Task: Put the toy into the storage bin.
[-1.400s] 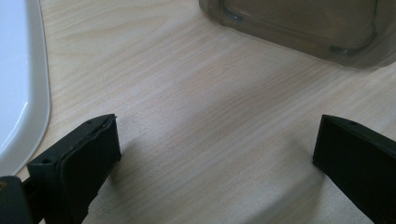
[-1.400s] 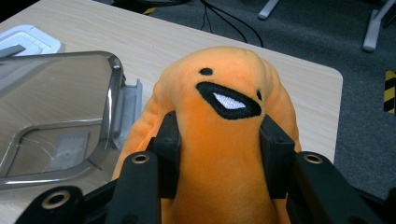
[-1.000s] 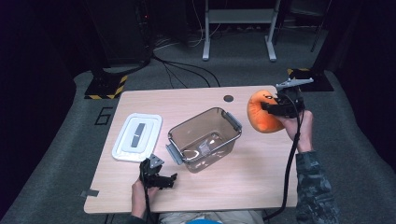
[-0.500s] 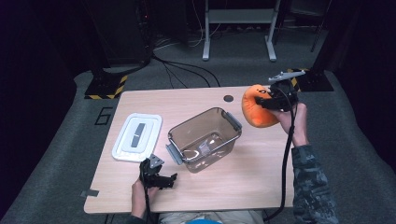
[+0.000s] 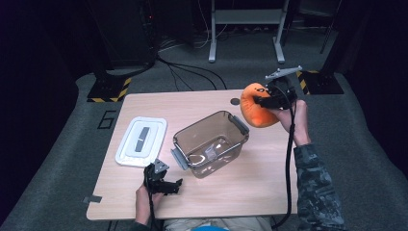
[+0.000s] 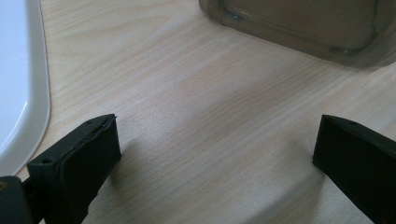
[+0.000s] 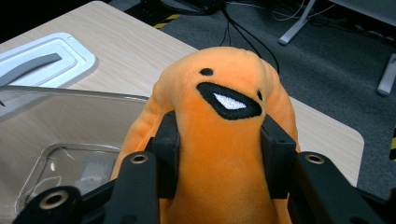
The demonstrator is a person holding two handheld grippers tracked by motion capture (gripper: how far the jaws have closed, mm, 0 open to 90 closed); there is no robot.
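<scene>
In the right gripper view the toy's [image 7: 219,140] lower body is cut off by the bottom edge, and the tool's pads [image 7: 167,154] sink into its sides. The small item [image 5: 210,152] inside the box [image 5: 239,124] is too small to identify. In the left gripper view the lid [image 6: 21,93] runs past the left edge.

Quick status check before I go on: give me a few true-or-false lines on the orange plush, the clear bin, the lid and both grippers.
1. The right gripper is clamped on the orange plush. True.
2. The plush already lies inside the clear bin. False: it is held in the air beside the bin.
3. The white lid sits on the bin. False: it lies on the table, apart from the bin.
4. The left gripper is open over bare table, holding nothing. True.
</scene>
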